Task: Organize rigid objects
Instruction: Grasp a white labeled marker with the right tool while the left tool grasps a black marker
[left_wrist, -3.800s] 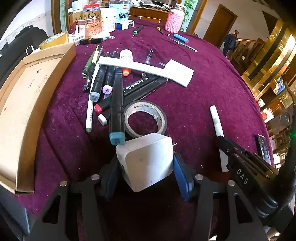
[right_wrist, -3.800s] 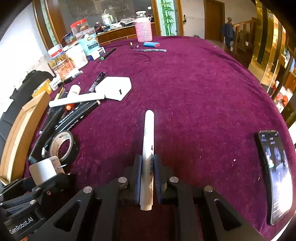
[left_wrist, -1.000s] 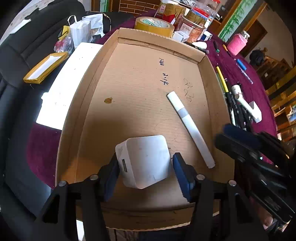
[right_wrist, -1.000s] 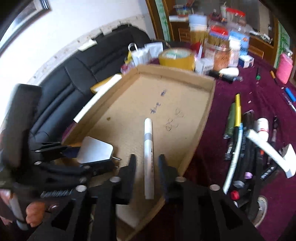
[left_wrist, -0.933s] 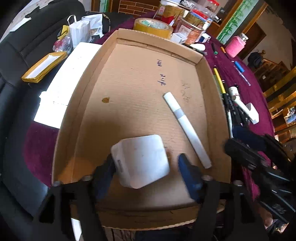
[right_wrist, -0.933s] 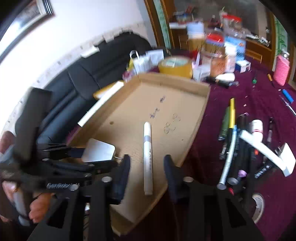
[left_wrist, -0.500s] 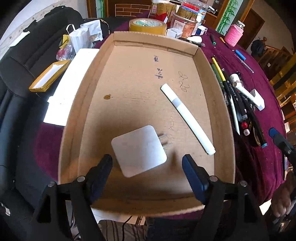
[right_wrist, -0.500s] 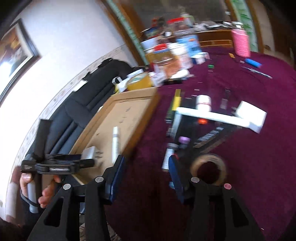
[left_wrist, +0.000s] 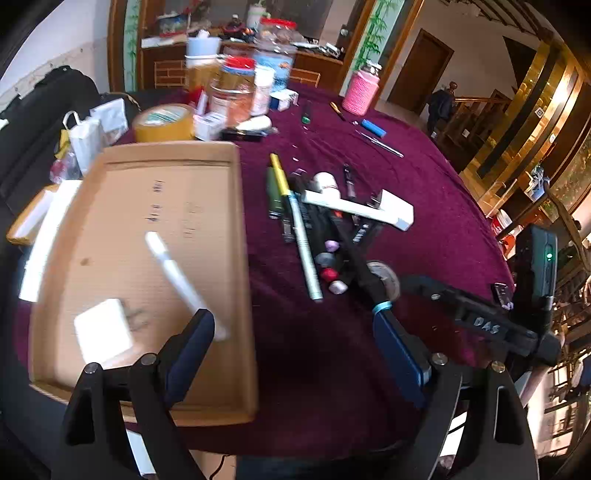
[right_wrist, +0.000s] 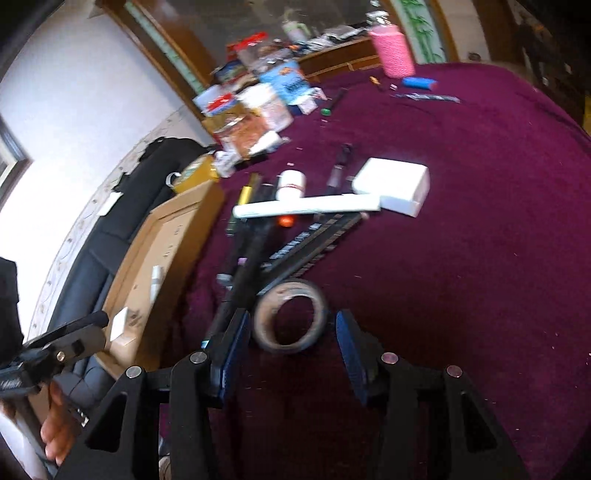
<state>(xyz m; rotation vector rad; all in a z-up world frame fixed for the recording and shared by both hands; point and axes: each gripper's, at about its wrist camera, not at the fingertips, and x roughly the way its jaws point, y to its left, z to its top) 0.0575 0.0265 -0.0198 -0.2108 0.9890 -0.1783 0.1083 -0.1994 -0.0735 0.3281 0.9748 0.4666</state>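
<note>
step: right tongs lining up on tape roll, standing apart, nothing clamped | left tongs just been opening, empty | roll lying by counter's near edge beside markers | advice: straddling the rim, avoiding the black marker touching it | box holding charger

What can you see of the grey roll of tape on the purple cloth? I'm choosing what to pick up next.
The grey roll of tape is a ring with a dark outer band, a pale inner wall and an open core that shows the purple cloth. It lies flat on the cloth, right of the cardboard tray, at the near end of the pile of dark markers, one of which seems to lie against its rim. It sits just ahead of the right gripper, whose jaws stand open and apart from it. Motion blur hides any print.
</note>
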